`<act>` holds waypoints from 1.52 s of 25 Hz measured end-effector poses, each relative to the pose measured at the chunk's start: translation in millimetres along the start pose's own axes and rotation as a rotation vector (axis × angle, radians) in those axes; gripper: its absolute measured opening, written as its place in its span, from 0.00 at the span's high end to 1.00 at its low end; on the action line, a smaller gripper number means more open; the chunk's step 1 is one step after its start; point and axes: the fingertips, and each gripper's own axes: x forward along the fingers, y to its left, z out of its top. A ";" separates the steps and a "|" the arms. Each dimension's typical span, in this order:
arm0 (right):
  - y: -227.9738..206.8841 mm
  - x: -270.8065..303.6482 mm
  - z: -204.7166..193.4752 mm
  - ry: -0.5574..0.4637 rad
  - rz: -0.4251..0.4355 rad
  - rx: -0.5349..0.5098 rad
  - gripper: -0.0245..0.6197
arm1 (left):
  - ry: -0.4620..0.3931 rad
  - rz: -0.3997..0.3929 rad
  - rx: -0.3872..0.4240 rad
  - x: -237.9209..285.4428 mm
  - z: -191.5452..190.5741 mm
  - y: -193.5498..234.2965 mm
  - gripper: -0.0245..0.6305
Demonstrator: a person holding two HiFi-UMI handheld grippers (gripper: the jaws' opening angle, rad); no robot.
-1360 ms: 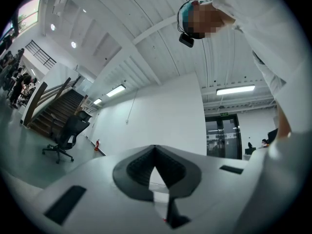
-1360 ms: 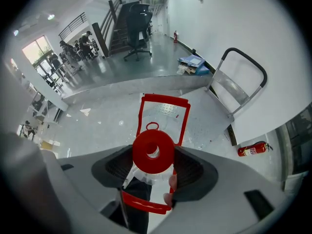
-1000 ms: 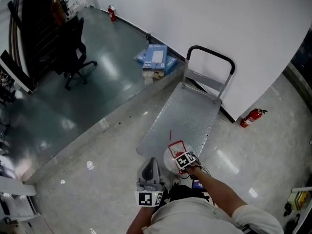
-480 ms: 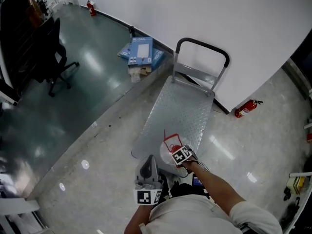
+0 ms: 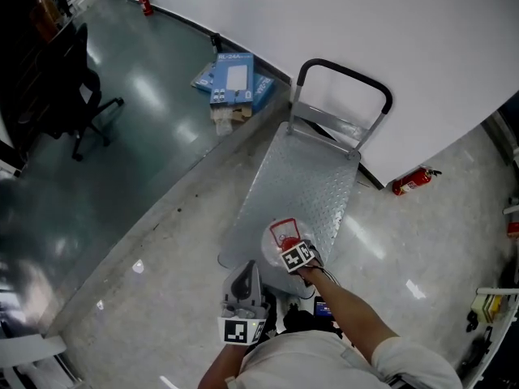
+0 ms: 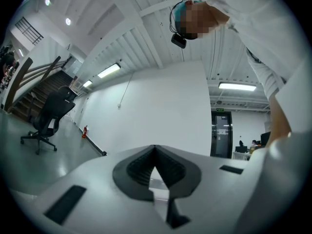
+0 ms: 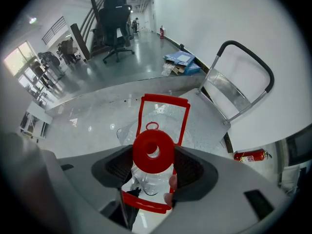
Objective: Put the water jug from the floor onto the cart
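Closest to the person, the left gripper (image 6: pixel 156 165) is tucked in by the body, pointing up at the ceiling. Its jaws are together with nothing between them, so it looks parked out of the way while the other hand carries the load.

Just ahead, the right gripper (image 5: pixel 290 246) is clamped on the neck of the water jug (image 7: pixel 152 150), one pad on each side just under the red cap. Gripping there probably lets the clear body hang straight down. The red carrying handle (image 7: pixel 163 115) stands up past the cap.

The jug is off the bare floor and sits over the near end of the cart (image 5: pixel 302 186). No view shows whether its base already rests on the ribbed deck, so I judge the set-down to be the step in hand.

The head view shows the jug lined up with the deck's near edge. Only the right gripper view shows the grip itself. The left gripper view shows just walls and ceiling.

Further off, the cart's push bar (image 5: pixel 346 73) stands at the far end by the wall. A fire extinguisher (image 5: pixel 413 181) lies to its right. Blue boxes (image 5: pixel 231 78) and an office chair (image 5: pixel 75 83) lie beyond.
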 end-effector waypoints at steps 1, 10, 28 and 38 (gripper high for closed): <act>1.2 4.5 5.5 -0.001 0.003 0.005 0.54 | 0.007 0.004 0.001 1.5 -1.4 4.2 0.96; -15.1 29.8 34.5 -0.005 0.001 0.026 0.54 | 0.037 0.031 -0.009 6.8 -11.4 24.9 0.96; -37.1 35.4 28.0 -0.002 0.056 0.062 0.54 | 0.041 0.048 -0.020 10.4 -20.3 24.3 0.96; -40.0 16.5 32.6 -0.068 0.007 -0.001 0.54 | 0.026 0.064 -0.005 5.3 -12.8 21.6 0.96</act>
